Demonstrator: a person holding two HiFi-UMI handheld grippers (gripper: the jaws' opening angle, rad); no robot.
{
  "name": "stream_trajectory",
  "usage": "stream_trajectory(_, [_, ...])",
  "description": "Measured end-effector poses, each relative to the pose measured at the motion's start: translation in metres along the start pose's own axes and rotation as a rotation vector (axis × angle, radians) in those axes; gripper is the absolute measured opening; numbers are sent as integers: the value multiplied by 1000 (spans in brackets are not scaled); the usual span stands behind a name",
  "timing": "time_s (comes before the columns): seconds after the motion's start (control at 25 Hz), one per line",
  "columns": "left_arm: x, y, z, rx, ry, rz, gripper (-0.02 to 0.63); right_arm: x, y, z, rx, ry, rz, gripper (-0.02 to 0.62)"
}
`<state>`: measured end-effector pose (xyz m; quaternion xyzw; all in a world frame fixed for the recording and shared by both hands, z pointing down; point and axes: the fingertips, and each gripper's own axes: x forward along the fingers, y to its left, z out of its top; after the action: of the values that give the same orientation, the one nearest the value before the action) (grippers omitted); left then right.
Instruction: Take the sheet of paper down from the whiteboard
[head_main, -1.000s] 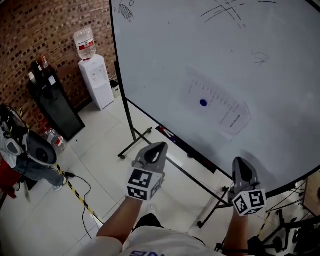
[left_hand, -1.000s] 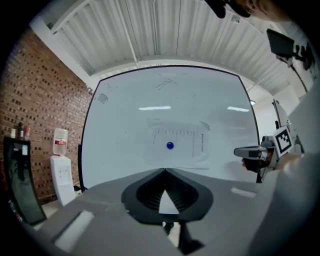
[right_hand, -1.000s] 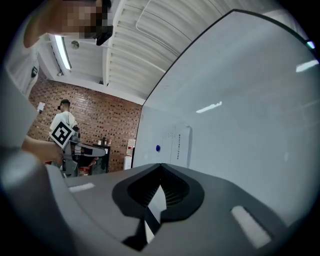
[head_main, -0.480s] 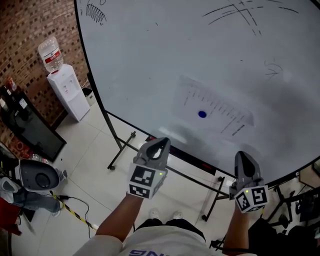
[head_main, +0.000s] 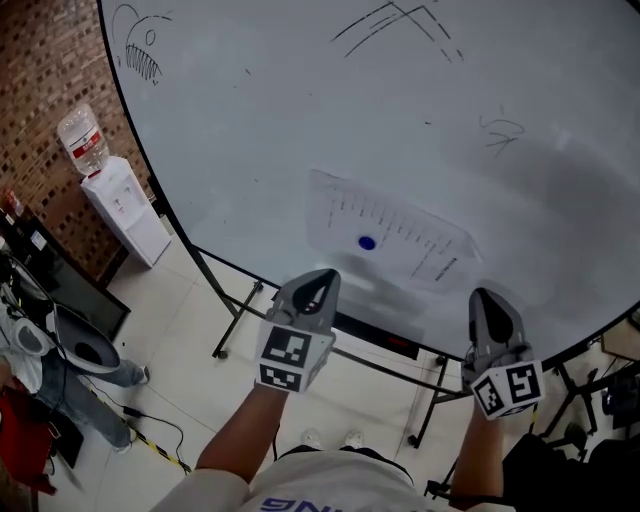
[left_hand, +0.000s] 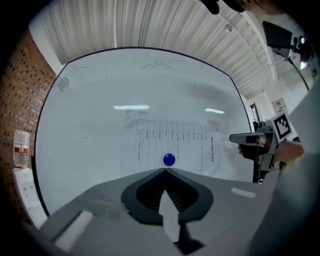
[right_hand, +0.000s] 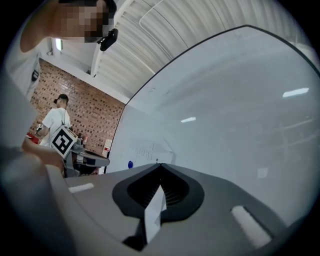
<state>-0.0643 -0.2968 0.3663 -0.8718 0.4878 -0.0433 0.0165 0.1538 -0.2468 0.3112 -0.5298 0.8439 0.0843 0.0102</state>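
Note:
A printed sheet of paper (head_main: 395, 235) hangs on the whiteboard (head_main: 300, 110), pinned by a round blue magnet (head_main: 366, 243). In the left gripper view the paper (left_hand: 172, 142) and its magnet (left_hand: 169, 159) sit just above my left gripper's tip. My left gripper (head_main: 322, 281) is shut and empty, a short way below the sheet's left part. Below the sheet's right corner, my right gripper (head_main: 487, 301) is also shut with nothing in it. The right gripper view catches the paper (right_hand: 150, 149) and magnet (right_hand: 130, 164) far to the left.
The whiteboard stands on a wheeled black frame (head_main: 235, 320) with a marker tray (head_main: 385, 340). A water dispenser (head_main: 118, 205) and a brick wall (head_main: 40, 110) are at the left. A person (right_hand: 55, 122) stands by the wall. Cables (head_main: 150, 430) lie on the tiled floor.
Both grippers have come closer to the whiteboard and risen a little. The sheet now sits nearer, just above the grippers' tips. Both stay shut.

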Motion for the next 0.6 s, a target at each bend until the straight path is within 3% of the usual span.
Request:
stream_trajectory(0.36, [43, -18, 21, 162, -7, 7, 25, 14, -17, 10, -33, -23, 14, 6])
stream_trajectory(0.6, [62, -21, 14, 302, 15, 22, 117, 19, -14, 13, -71, -12, -33, 6])
